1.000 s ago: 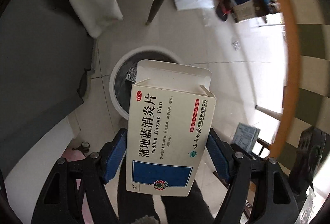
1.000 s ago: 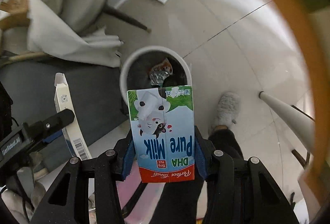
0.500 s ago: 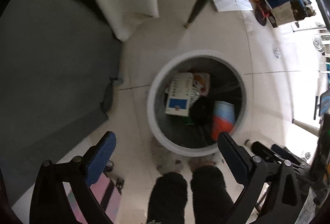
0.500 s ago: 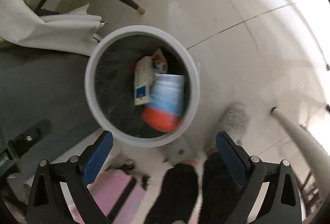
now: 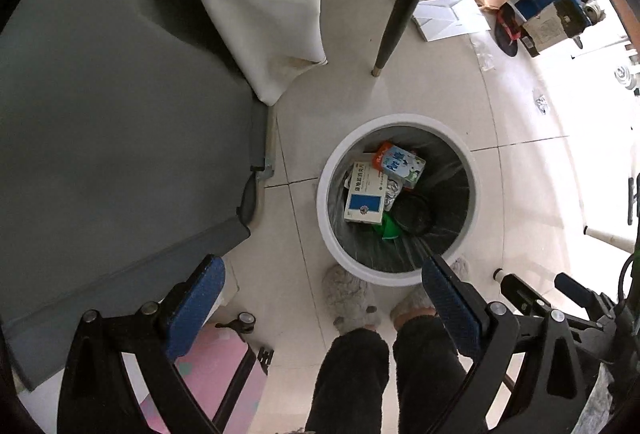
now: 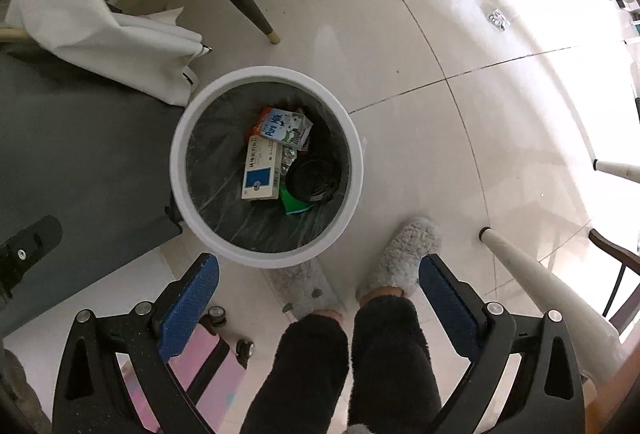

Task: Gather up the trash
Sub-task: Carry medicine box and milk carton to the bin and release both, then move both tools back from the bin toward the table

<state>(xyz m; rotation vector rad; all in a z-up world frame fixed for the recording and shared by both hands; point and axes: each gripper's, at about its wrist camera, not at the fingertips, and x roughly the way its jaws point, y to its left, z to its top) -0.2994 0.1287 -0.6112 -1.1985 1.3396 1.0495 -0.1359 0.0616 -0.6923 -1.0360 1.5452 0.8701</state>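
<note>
Both tongs, left (image 5: pixel 322 292) and right (image 6: pixel 320 286), hung spread and empty above the waste bin (image 6: pixel 182 162); medicine box (image 6: pixel 261 174) and milk carton (image 6: pixel 286 127) lay inside.

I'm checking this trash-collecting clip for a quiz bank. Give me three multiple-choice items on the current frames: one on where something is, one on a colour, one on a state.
1. Where is the milk carton?
A. in the right gripper
B. inside the bin
C. on the floor beside the bin

2. What colour is the rim of the bin?
A. white
B. red
C. yellow

3. How does the left gripper stand?
A. shut on the medicine box
B. shut on nothing
C. open, holding nothing

Answers:
1. B, the carton lies on the other trash within the bin's dark liner.
2. A, the round rim shows white in both wrist views.
3. C, its blue pads are spread wide, and the medicine box lies down in the bin. The right gripper is likewise open.
</note>
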